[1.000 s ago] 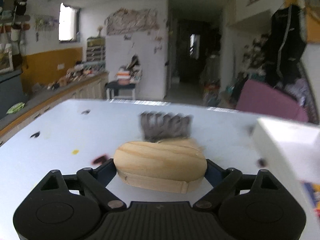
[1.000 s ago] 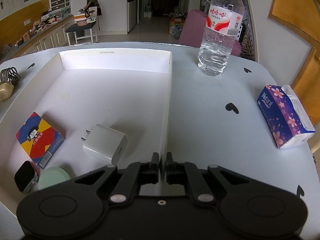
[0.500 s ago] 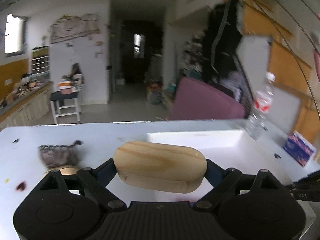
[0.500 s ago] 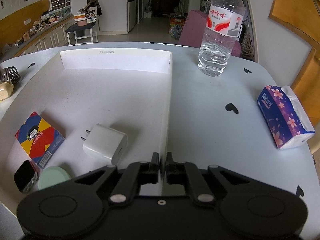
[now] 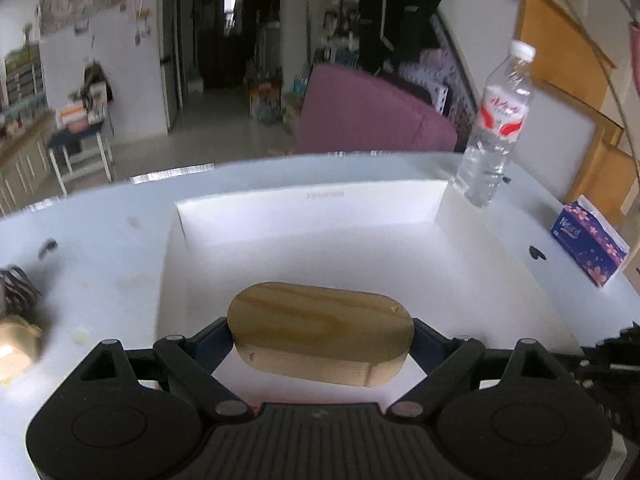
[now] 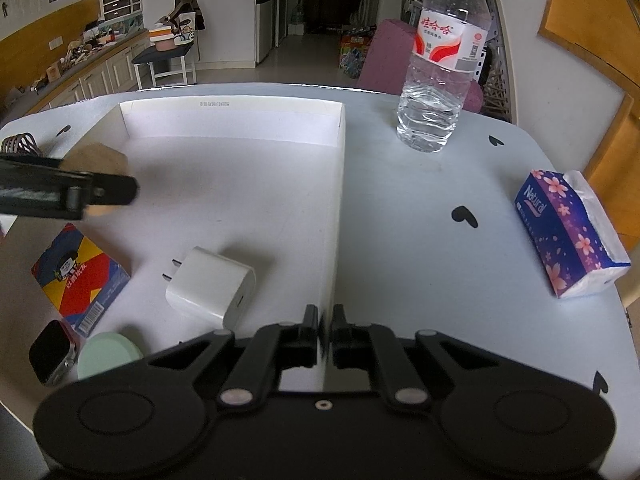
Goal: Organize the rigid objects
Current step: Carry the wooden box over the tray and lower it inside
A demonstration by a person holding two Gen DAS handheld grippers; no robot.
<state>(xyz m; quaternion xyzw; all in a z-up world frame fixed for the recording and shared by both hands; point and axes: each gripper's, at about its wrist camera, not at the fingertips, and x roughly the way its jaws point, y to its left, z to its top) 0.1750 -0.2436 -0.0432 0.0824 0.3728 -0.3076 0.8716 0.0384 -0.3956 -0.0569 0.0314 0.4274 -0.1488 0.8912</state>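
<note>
A second ago the left gripper [image 5: 320,344] faced the bare worktop [image 5: 100,264] beside the tray [image 5: 312,208]; it has since swung round and now holds the wooden block [image 5: 320,336] above the tray's left side, so the drop looks near. The block is a smooth oval of pale grained wood, pinched at both ends, level. The right gripper [image 6: 325,332] is unmoved, pressed onto the tray's right wall. A charger [image 6: 212,288], box [image 6: 80,276], watch [image 6: 52,352] and green lid [image 6: 108,354] already lie inside.
</note>
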